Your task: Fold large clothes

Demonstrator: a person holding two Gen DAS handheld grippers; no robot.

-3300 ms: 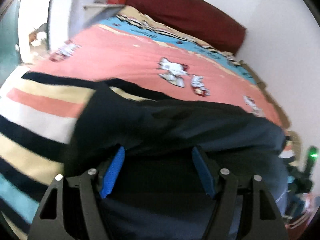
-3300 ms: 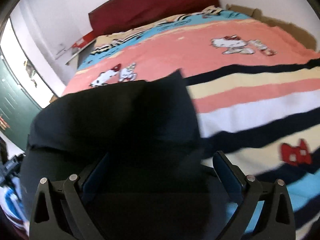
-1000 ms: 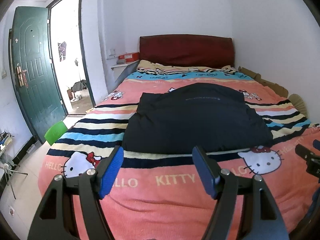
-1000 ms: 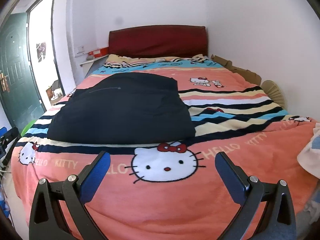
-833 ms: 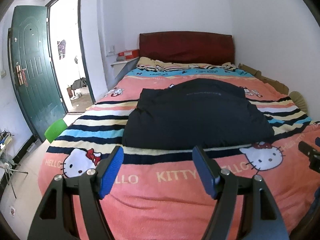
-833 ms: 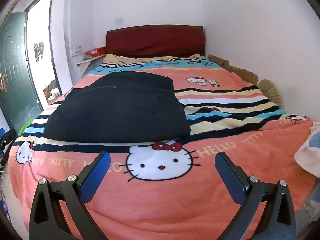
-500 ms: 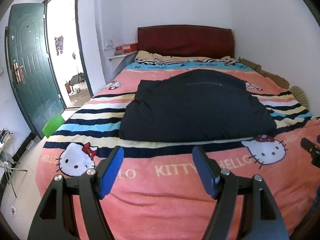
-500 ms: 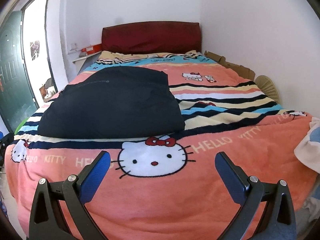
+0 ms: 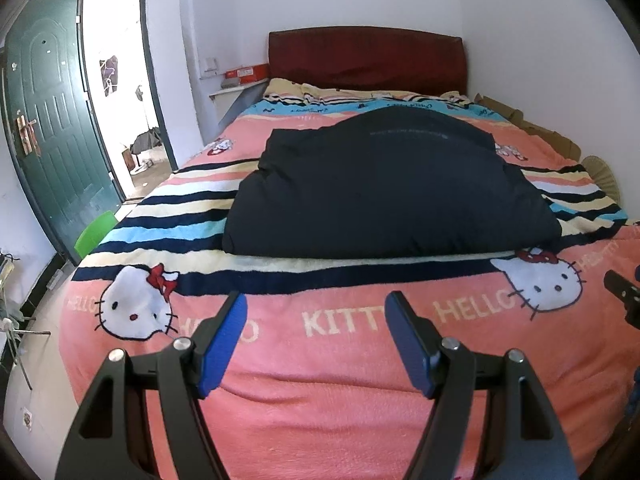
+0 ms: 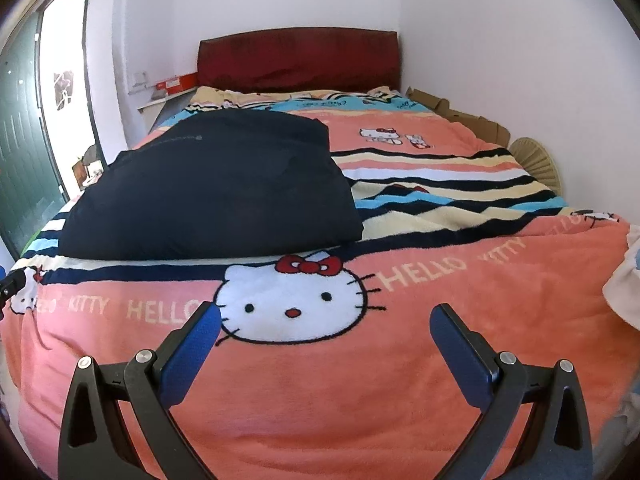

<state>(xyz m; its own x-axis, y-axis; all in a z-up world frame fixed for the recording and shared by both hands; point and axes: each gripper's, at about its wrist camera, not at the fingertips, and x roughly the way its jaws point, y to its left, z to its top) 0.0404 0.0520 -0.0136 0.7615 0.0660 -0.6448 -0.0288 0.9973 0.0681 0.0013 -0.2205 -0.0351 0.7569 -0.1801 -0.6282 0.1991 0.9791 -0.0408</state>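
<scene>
A large dark navy garment (image 9: 384,184) lies folded into a thick rectangle in the middle of the bed; it also shows in the right wrist view (image 10: 212,192). My left gripper (image 9: 316,308) is open and empty, held over the foot of the bed, well short of the garment. My right gripper (image 10: 326,320) is open and empty, over the Hello Kitty face at the foot of the bed, also apart from the garment. A piece of the right gripper shows at the right edge of the left wrist view (image 9: 624,296).
The bed carries a pink striped Hello Kitty blanket (image 9: 340,360) and a dark red headboard (image 9: 366,60). A green door (image 9: 44,120) stands open on the left, with a green stool (image 9: 96,232) beside the bed. Cardboard (image 10: 460,116) and a fan (image 10: 536,160) lie along the right wall. Light cloth (image 10: 624,280) sits at the right edge.
Both grippers let go of the garment and pulled back from it to the foot of the bed. In the last second they sank a little lower and nearer the blanket.
</scene>
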